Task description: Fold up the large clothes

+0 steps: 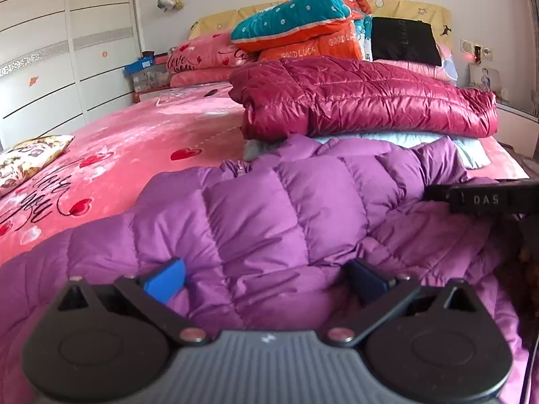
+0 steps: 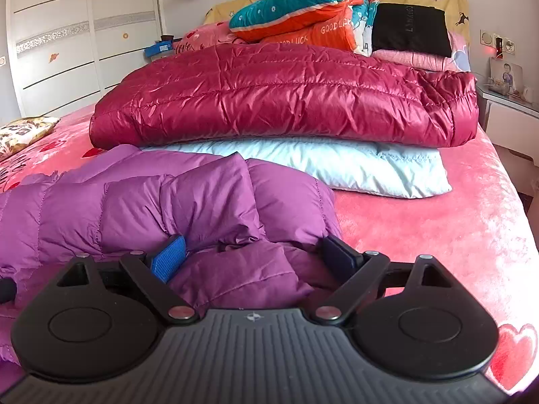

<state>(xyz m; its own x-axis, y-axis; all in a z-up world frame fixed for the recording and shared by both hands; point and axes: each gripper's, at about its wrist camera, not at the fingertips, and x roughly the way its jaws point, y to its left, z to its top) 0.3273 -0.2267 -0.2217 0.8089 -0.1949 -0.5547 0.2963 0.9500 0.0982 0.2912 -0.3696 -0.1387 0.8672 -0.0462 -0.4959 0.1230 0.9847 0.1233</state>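
1. Left wrist view: we are over a pink bed (image 1: 134, 141) with heart prints, a white wardrobe (image 1: 50, 50) at the left and piled quilts (image 1: 303, 30) by the headboard. A folded red jacket (image 1: 363, 101) rests on a pale blue one (image 1: 421, 141) further up the bed; we judge those two done.
2. The purple jacket (image 1: 269, 219) lies puffed and rumpled right before us. Our left gripper (image 1: 266, 279) has its jaws spread wide, pressed into the padding and pinching nothing. The right gripper (image 1: 478, 198) shows at the right edge.
3. Right wrist view: the same bed (image 2: 438, 229), with the red jacket (image 2: 286, 101) stacked on the blue (image 2: 353, 168).
4. Our right gripper (image 2: 256, 256) is also spread, straddling a bunched fold at the purple jacket's (image 2: 168, 202) right edge, not yet clamped. This jacket remains to be folded.
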